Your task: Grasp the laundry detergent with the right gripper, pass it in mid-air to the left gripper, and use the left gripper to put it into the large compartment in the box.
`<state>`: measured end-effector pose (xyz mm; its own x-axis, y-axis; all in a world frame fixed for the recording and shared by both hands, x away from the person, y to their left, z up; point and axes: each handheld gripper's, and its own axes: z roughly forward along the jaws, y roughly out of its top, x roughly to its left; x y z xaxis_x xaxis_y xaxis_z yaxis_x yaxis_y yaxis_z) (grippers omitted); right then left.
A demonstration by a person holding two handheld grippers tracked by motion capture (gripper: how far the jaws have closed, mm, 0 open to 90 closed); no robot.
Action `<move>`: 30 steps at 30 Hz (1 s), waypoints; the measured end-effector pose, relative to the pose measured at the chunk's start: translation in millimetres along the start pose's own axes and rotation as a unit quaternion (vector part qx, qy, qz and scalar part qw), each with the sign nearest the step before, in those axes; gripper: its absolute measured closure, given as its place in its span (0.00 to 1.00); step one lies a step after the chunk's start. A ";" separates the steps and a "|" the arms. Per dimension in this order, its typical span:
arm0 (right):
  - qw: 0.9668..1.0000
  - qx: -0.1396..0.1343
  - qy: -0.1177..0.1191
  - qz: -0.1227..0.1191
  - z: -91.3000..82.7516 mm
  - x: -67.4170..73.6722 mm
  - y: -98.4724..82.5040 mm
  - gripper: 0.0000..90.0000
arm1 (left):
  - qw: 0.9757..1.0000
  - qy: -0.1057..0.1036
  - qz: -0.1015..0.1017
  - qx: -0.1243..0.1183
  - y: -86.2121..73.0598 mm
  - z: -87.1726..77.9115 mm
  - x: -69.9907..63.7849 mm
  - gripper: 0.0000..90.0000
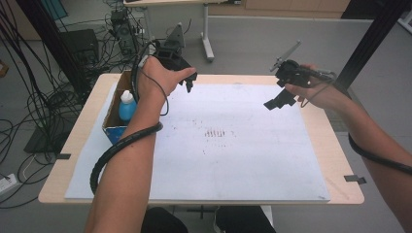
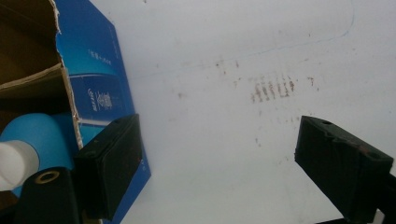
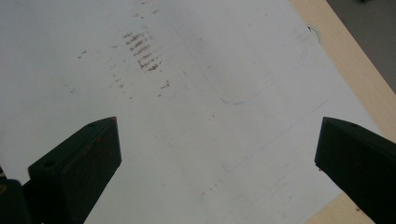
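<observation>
Both grippers held above the white sheet, jaws apart and empty.
High view: left gripper (image 1: 187,80) hovers just beside the cardboard box (image 1: 112,121) holding the blue bottle (image 1: 127,106); right gripper (image 1: 279,99) well apart; left gripper view: jaws spread, nothing between, bottle (image 2: 32,140) in the box (image 2: 100,93) at left; right gripper view: jaws wide over the stained sheet (image 3: 196,116).

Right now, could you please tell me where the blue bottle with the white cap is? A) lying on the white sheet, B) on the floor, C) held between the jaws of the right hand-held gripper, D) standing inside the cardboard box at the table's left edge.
D: the blue bottle stands inside the open cardboard box, touched by neither gripper.
</observation>
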<state>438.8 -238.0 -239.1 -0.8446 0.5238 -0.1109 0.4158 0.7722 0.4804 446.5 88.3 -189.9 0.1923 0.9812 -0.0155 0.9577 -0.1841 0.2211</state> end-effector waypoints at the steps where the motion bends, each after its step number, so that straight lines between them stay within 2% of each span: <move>1: 1.000 0.001 -0.001 0.001 -0.8 -0.6 0.1 0.00 | 1.000 -0.001 -0.001 0.000 0.2 0.1 0.0 0.17; 30: 1.000 0.022 -0.014 -0.001 -2.9 -7.4 1.3 0.00 | 1.000 -0.004 0.002 0.000 0.0 1.0 -1.5 0.17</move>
<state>444.6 -241.8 -235.1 -0.8357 0.5320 -0.1365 0.4296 0.7880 0.4411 446.3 86.7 -190.9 0.1977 0.9800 -0.0234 0.9569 -0.1877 0.2215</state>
